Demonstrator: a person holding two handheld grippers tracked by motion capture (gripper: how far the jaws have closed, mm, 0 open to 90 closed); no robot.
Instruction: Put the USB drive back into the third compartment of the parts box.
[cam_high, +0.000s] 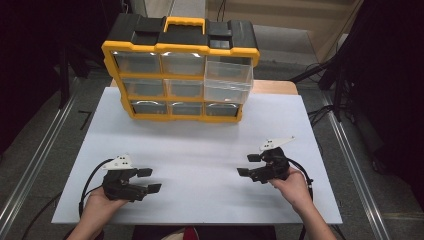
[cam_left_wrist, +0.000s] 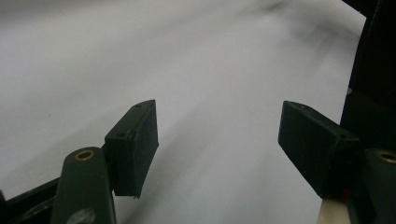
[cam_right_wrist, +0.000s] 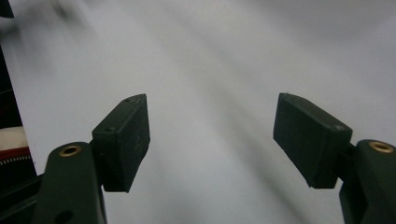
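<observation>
A yellow and black drawer organiser (cam_high: 181, 70) stands at the far side of the white table (cam_high: 200, 145), its clear drawers facing me. One drawer (cam_high: 227, 82) at its right column sticks out. My left gripper (cam_high: 149, 180) rests low at the near left, pointing right, open and empty. In the left gripper view the left gripper (cam_left_wrist: 217, 140) has only bare white table between its jaws. My right gripper (cam_high: 249, 165) sits at the near right, pointing left, open and empty. The right gripper view shows the right gripper (cam_right_wrist: 210, 140) with jaws wide over bare table.
A wooden surface (cam_high: 275, 87) shows behind the white top at the far right. Metal rails (cam_high: 350, 160) run along both sides of the table. Dark stands and cables (cam_high: 320, 75) sit beyond the right edge.
</observation>
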